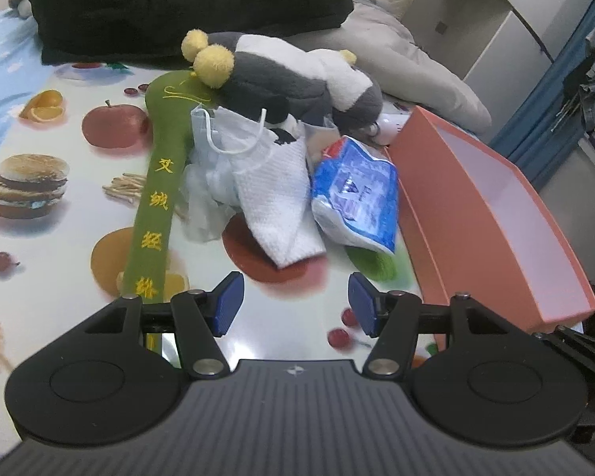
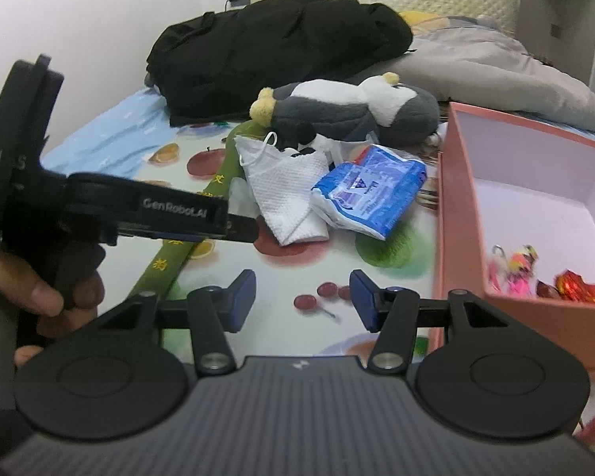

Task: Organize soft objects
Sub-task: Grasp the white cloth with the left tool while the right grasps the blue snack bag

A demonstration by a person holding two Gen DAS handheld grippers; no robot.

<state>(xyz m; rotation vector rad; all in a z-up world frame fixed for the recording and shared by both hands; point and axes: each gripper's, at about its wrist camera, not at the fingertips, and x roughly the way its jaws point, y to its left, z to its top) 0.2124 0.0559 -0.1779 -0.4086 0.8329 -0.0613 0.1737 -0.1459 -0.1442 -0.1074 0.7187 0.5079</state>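
Both the left gripper (image 1: 295, 303) and right gripper (image 2: 302, 300) hung half-open, empty. Plush toy (image 1: 293, 75), white cloth (image 1: 273, 194) and tissue pack (image 1: 357, 194) lay mid-table, unsorted; the pink box (image 2: 456, 214) at the right edge held only trinkets.

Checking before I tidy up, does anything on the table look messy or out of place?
Yes. The soft things sit jumbled beside the orange box, not in it: a plush toy tipped over a face mask, white cloth and blue packet.

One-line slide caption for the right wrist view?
Open right gripper faces white cloth, blue packet and plush toy beside the orange box.
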